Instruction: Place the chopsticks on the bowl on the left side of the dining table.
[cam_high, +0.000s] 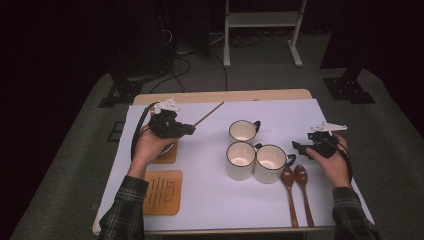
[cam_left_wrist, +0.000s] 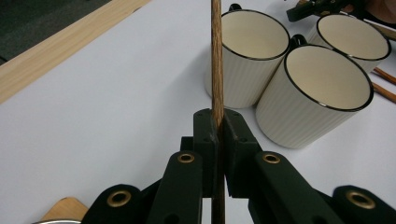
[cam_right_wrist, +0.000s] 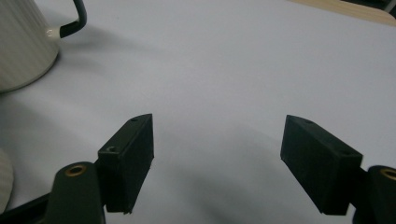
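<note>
Left gripper view: left gripper (cam_left_wrist: 218, 135) fingers clamp wooden stick (cam_left_wrist: 215, 56), ends cropped | right gripper (cam_right_wrist: 217, 163) fingers wide, empty

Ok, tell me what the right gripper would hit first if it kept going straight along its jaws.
Probably the nearest mug. The right gripper, jaws open and empty, points left toward its handle side in the high view. Its own view shows bare white table cover ahead, so depth and height are uncertain.
</note>
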